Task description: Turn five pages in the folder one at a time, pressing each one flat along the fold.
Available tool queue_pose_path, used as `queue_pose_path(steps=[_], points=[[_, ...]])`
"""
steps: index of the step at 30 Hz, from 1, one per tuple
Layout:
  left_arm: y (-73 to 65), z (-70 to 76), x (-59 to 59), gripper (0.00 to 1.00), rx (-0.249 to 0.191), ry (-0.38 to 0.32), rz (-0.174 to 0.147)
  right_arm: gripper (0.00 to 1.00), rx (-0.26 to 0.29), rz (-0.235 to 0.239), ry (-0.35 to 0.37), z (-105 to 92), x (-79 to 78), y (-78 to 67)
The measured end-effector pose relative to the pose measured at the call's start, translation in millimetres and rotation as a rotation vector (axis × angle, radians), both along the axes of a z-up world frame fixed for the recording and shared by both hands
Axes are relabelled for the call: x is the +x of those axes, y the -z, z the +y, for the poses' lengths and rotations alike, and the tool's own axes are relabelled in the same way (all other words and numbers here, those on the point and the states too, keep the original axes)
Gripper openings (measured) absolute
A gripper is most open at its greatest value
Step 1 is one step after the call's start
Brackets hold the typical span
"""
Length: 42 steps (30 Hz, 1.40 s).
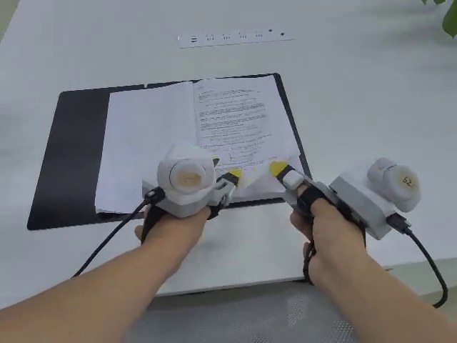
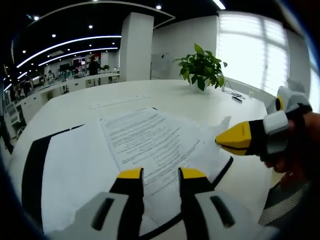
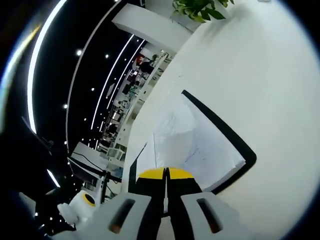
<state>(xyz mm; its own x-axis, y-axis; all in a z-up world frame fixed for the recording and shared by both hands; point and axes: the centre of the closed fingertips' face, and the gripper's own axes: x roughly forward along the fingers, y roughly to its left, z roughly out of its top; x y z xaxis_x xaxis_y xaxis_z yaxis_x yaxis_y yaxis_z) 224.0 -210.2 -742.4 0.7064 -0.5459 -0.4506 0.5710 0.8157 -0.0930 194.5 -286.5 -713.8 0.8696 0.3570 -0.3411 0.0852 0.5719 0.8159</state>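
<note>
Lying open on the white table (image 1: 357, 93) in the head view is the flat black folder (image 1: 71, 164), its near edge just in front of both grippers. A blank white sheet (image 1: 146, 143) is covering its left half and a printed white page (image 1: 235, 114) its right half. The left gripper (image 1: 228, 182) is hovering at the near edge by the fold, jaws parted. The right gripper (image 1: 280, 170) is reaching in from the right, tips at the printed page's near right corner, which is curling up off the folder. A white power strip (image 1: 235, 36) is lying at the far side.

Left gripper view: the left gripper (image 2: 161, 175) is holding its yellow-tipped jaws a moderate gap apart over the printed page (image 2: 145, 140), nothing between them. The right gripper (image 2: 237, 140) is entering from the right, jaws closed at the raised corner. A green potted plant (image 2: 202, 67) is standing far off.

Right gripper view: the right gripper (image 3: 165, 174) is pressing its jaws fully together, pinching the lifted corner of the printed page (image 3: 200, 145). The folder's (image 3: 235, 139) black border is showing to the right.
</note>
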Motion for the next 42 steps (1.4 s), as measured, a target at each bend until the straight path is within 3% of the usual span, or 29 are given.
queue_pose_path(steps=[4, 6, 10, 18, 25, 32, 42], points=[[-18.5, 27.9, 1.8, 0.27, 0.007, -0.021, -0.049, 0.00, -0.028, -0.069, -0.043, 19.5, -1.9, -24.9], [-28.0, 43.4, 3.2, 0.27, 0.008, -0.038, -0.072, 0.00, -0.095, -0.123, -0.097, 32.1, -1.6, -37.4], [-44.1, 73.3, 2.8, 0.27, 0.009, -0.075, -0.103, 0.00, -0.152, -0.184, -0.174, 61.1, -1.3, -55.7], [-62.0, 122.2, -5.6, 0.27, 0.005, -0.139, -0.144, 0.00, -0.241, -0.255, -0.307, 114.3, 0.9, -66.5], [-72.3, 166.1, -14.6, 0.27, 0.008, -0.195, -0.164, 0.00, -0.304, -0.252, -0.385, 147.9, 0.9, -56.2], [-79.2, 198.5, -17.4, 0.27, 0.014, -0.238, -0.177, 0.00, -0.389, -0.241, -0.484, 180.2, 0.8, -39.0], [-76.0, 217.4, -20.6, 0.26, 0.008, -0.268, -0.172, 0.00, -0.490, -0.202, -0.614, 220.7, 0.1, -6.7]])
